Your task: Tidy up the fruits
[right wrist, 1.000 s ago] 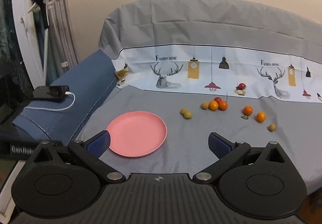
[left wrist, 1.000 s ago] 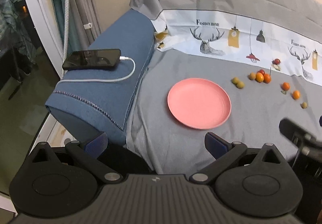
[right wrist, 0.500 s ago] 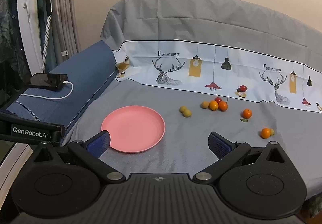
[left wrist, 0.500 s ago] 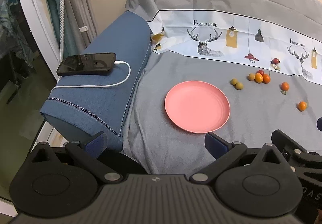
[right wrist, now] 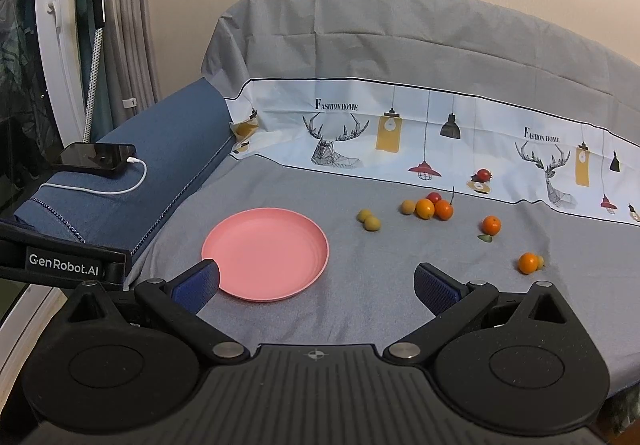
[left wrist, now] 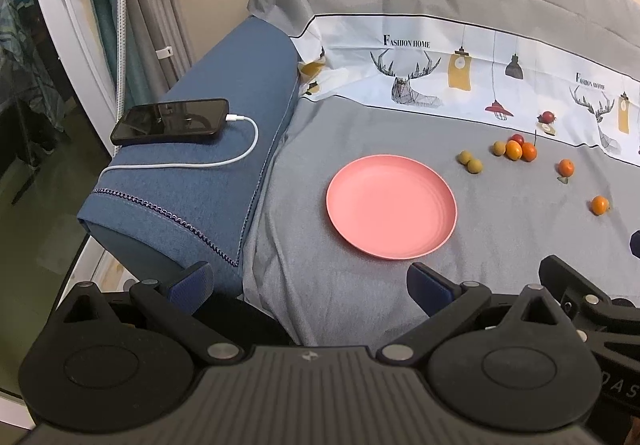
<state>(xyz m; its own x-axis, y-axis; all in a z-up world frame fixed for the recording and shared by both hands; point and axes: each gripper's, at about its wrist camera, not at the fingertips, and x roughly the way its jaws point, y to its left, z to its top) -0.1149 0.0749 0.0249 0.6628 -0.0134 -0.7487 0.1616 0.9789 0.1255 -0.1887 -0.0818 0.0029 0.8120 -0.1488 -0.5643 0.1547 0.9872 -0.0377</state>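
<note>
An empty pink plate (left wrist: 391, 206) (right wrist: 265, 253) lies on the grey-covered sofa seat. Small fruits lie to its right: two yellow-green ones (right wrist: 369, 220), a cluster of orange and red ones (right wrist: 431, 207), a lone orange with a leaf (right wrist: 491, 225), and another orange (right wrist: 528, 262) nearer the front. They also show in the left wrist view, the cluster (left wrist: 516, 150) far right. My left gripper (left wrist: 308, 285) is open and empty, in front of the plate. My right gripper (right wrist: 316, 285) is open and empty, just short of the plate.
A black phone (left wrist: 170, 121) on a white charging cable (left wrist: 224, 161) lies on the blue armrest (left wrist: 208, 173) at the left. A printed cloth covers the sofa back (right wrist: 400, 133). A window frame and curtain (left wrist: 80, 25) stand at far left.
Both grippers have drifted slightly toward the sofa and to the right. The right gripper's body now shows larger at the lower right of the left wrist view. Nothing was picked up.
</note>
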